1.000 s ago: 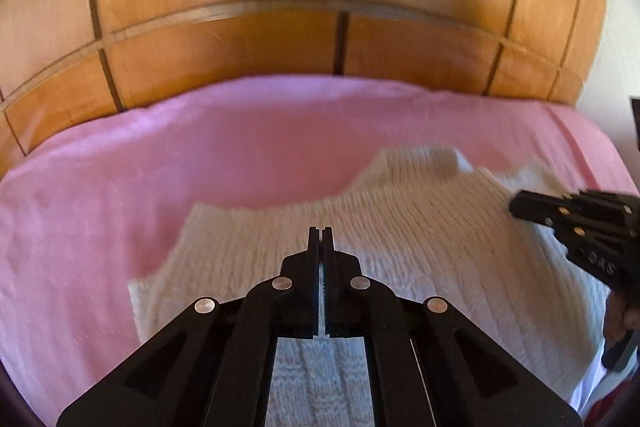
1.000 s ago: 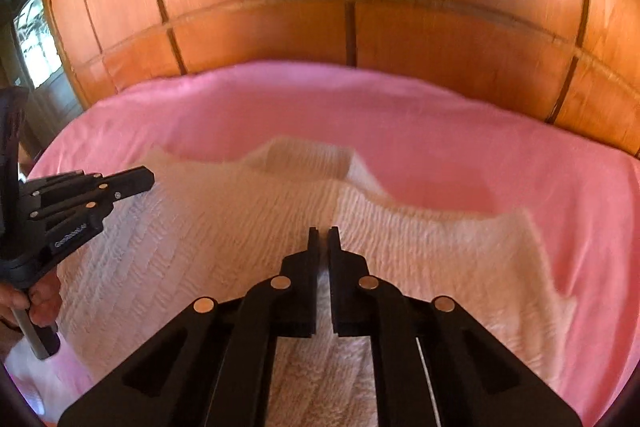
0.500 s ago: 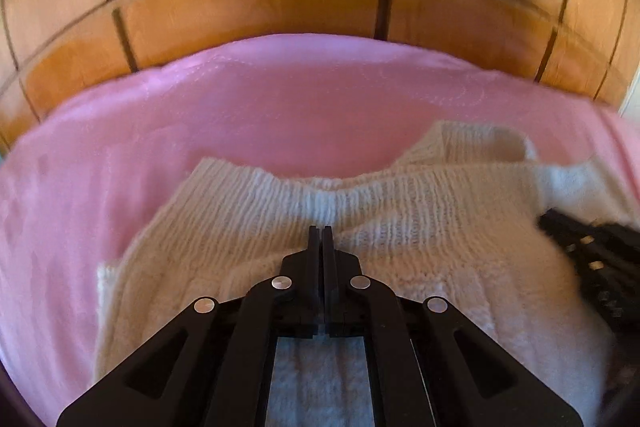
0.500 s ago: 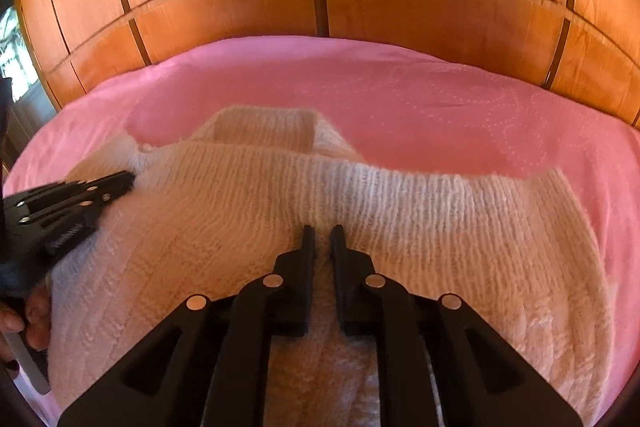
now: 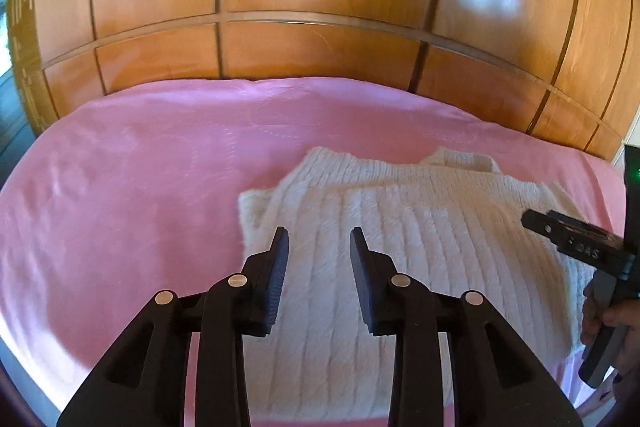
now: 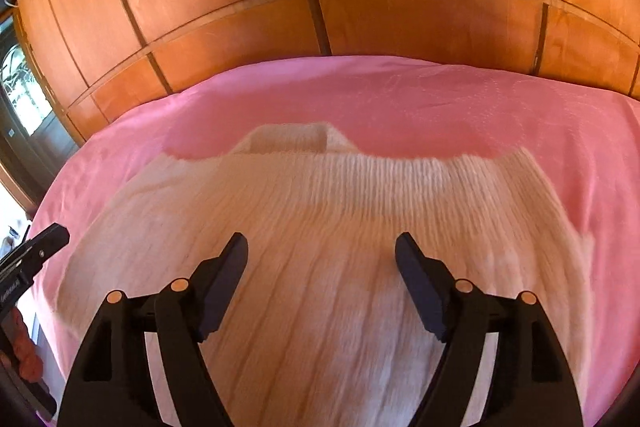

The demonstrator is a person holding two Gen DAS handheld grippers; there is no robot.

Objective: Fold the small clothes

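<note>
White knit sweater (image 5: 408,247) lies flat on pink bedspread (image 5: 132,187), collar toward wooden panelled wall (image 5: 320,47), lower part folded up over body. Left gripper (image 5: 319,241): jaws parted, moderate gap, nothing held, poised over sweater's left portion. Right gripper (image 6: 321,247): jaws spread wide, nothing held, above sweater middle. Contact between fingers and knit: cannot tell. Right view slightly blurred

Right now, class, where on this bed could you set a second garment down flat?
Bare pink bedspread lies left of the white knit sweater, and a band runs between its collar and the wooden panelling. The right side is crowded: sweater, with both open hand-held grippers, left and right, over it.
</note>
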